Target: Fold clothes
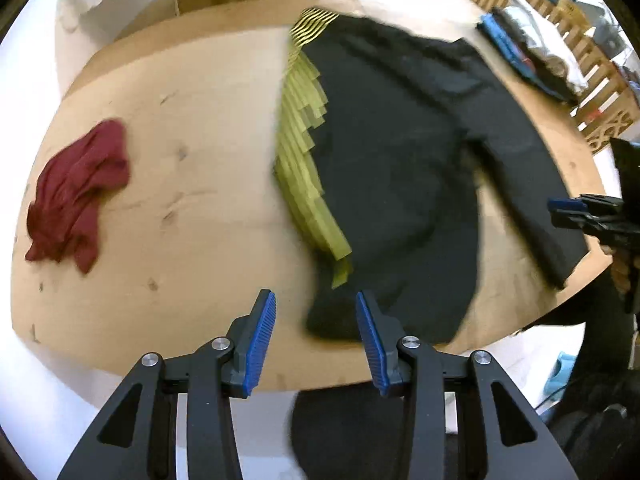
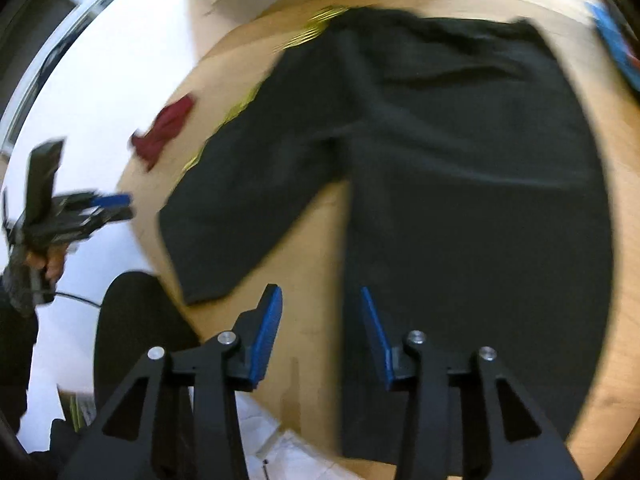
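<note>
A black long-sleeved garment (image 1: 400, 152) lies spread on the round wooden table (image 1: 192, 168), over a yellow-green striped cloth (image 1: 304, 148). One sleeve (image 1: 532, 200) reaches the table's right edge. My left gripper (image 1: 316, 320) is open and empty, just above the garment's near hem. My right gripper (image 2: 320, 320) is open and empty above the garment (image 2: 460, 180), between the sleeve (image 2: 248, 200) and the body. The right gripper also shows at the right edge of the left wrist view (image 1: 572, 212); the left gripper shows at the left of the right wrist view (image 2: 108, 208).
A crumpled dark red cloth (image 1: 76, 196) lies on the table's left side, also in the right wrist view (image 2: 164, 132). A pile of folded clothes (image 1: 532, 52) sits at the far right edge by a wooden slatted fence (image 1: 592, 60). A black chair (image 2: 132, 332) stands by the table.
</note>
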A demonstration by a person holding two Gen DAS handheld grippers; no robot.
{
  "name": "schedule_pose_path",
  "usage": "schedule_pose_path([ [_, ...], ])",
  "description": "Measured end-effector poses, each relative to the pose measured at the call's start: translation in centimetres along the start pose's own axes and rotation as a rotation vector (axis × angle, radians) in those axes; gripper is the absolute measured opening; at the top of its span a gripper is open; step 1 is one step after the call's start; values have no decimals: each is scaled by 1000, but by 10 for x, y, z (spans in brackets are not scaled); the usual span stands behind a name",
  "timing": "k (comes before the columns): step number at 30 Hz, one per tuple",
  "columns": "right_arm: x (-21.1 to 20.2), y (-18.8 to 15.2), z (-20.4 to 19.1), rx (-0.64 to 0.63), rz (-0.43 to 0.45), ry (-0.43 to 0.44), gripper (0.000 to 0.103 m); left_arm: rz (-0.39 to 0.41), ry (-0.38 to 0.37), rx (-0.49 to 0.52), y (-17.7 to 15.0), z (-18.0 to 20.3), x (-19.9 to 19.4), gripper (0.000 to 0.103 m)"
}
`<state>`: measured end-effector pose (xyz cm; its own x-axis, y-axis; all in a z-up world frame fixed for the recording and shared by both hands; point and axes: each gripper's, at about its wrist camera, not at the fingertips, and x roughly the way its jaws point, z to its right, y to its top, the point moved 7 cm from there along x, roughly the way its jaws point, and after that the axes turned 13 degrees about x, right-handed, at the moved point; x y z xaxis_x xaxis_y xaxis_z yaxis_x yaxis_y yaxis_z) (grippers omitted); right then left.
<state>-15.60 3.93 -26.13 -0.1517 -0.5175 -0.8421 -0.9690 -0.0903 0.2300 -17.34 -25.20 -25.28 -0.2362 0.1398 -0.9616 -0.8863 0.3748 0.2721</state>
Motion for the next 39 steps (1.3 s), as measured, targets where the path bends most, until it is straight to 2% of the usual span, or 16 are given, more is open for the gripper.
schedule_pose_path([
  [5,49,-12,-57,-100,-63,-25,46,-13,-53,22,-12,-12,21,40],
  [15,94,-15,-103,-183,-75,-71,46,-15,-113,162,1,5,56,38],
  [17,96,-14,-107,-197,-75,-75,45,-10,-115,171,3,6,57,18],
  [18,97,-14,-108,-200,-79,-75,32,-15,-122,171,3,6,58,9],
  [19,99,-13,-108,-201,-85,-79,10,-16,-126,172,4,5,57,6],
  [20,101,-12,-108,-198,-93,-87,3,-15,-127,174,4,5,55,5],
  [23,91,-6,-108,-154,-98,-37,3,-7,-116,172,4,2,40,5],
  [27,40,14,-118,-68,-65,127,2,43,-102,147,4,6,-13,5],
  [28,24,21,-122,-56,-48,172,2,52,-87,144,3,7,-28,5],
  [30,4,29,-119,-70,-8,132,4,48,-45,121,-2,10,-49,23],
  [31,0,28,-115,-99,-13,82,20,44,-24,107,-5,12,-60,55],
  [32,4,24,-110,-125,-38,32,36,34,6,100,-9,10,-65,76],
  [33,9,19,-103,-132,-58,-3,51,18,42,103,-15,3,-66,77],
  [36,27,6,-89,-133,-102,-46,51,-38,108,72,-25,-9,-50,65],
  [37,36,0,-87,-125,-123,-33,51,-37,84,40,-26,-13,-41,58],
  [39,53,-9,-85,-115,-142,-42,51,-29,20,-8,-27,-17,-24,57],
])
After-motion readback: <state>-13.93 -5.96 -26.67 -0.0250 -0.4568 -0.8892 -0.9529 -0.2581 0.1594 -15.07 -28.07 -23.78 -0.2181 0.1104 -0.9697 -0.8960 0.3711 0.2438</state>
